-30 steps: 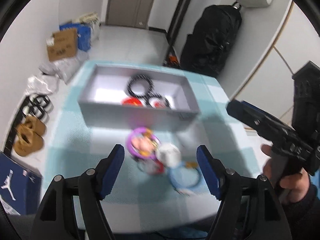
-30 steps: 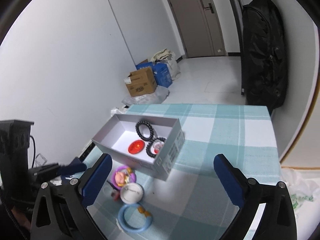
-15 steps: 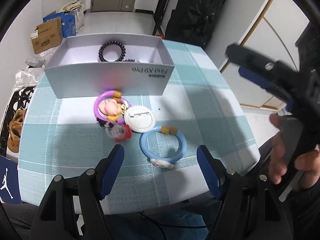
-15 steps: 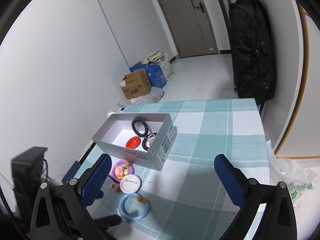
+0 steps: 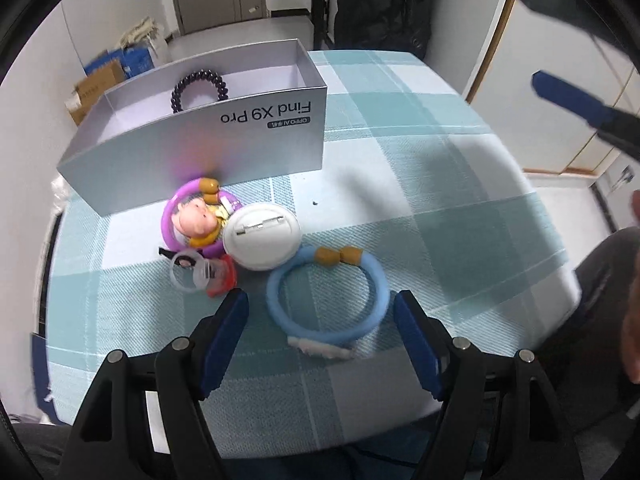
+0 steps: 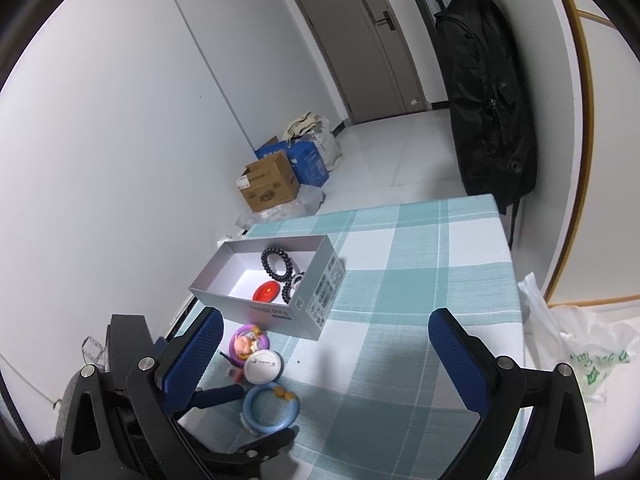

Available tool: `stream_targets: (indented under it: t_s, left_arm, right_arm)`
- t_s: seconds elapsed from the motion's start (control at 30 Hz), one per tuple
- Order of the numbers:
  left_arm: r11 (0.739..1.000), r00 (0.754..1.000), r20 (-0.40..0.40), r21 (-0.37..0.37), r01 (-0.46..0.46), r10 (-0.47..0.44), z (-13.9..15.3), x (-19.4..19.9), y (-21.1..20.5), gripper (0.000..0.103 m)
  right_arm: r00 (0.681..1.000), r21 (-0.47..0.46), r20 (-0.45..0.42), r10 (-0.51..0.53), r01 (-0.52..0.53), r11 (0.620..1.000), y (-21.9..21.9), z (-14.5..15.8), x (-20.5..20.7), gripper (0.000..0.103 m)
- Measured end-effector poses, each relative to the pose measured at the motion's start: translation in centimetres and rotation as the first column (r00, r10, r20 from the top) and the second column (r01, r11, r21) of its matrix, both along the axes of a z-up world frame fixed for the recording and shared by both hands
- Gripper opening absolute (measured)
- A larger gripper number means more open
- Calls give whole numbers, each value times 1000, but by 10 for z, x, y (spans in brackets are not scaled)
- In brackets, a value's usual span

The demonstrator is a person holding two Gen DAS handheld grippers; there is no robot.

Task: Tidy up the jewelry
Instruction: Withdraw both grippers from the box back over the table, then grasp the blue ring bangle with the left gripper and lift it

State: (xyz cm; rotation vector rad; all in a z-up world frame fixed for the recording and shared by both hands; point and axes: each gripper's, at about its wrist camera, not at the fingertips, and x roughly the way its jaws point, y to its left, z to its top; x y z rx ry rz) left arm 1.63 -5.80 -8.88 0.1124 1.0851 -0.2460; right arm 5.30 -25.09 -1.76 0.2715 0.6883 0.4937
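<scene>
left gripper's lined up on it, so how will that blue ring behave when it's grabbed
The blue ring looks thick and matte, perhaps silicone, so it probably flexes a little and grips well. It lies flat on the cloth, so rolling seems unlikely. Its beads and white charm may make it hang unevenly.

Checked teal-and-white tablecloth (image 5: 420, 184): you are looking at woven cloth, matt and ribbed.
Silver-grey cardboard box (image 5: 192, 152): you are seeing smooth, faintly satin card.
Pale blue ring bracelet (image 5: 328, 300): it is looking soft and matt.
White round badge (image 5: 262, 236): you are facing smooth plastic showing a metal pin.
Blue gripper pads (image 6: 192, 354): they are showing a textured matt grid.
</scene>
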Motion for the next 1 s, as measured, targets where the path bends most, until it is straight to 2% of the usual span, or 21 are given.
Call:
stream_targets:
  t_s: [0.33,0.4,0.47,0.53,0.7,1.0]
  left_arm:
    - [999,999,15,3,-33,33,0,5,1,72]
    - [1000,1000,13,-1,-28,28,0,5,0,70]
    - [1000,1000,16,-6,-5,5,2,4,-4,58]
    - [1000,1000,20,0,11,-11,2,2,-7,58]
    - [998,1000,9,-48,29,-29,6,3,-6,58]
    - [984,995,92,-178,-22,39,39,-4,23,58]
  right_arm:
    - [1000,10,-3,-11,11,1000,-5,1,0,103]
    - [1000,11,-5,-13,13,1000,-5,0,-1,103]
    - [1000,11,-10,-18,18,1000,-7,-1,-1,103]
    - [1000,11,-17,-22,22,1000,-7,-2,-1,103]
    - [999,0,-36,-26,26,1000,-7,-6,1,103]
    - [993,-15,-111,-30,28,999,-3,-21,8,103]
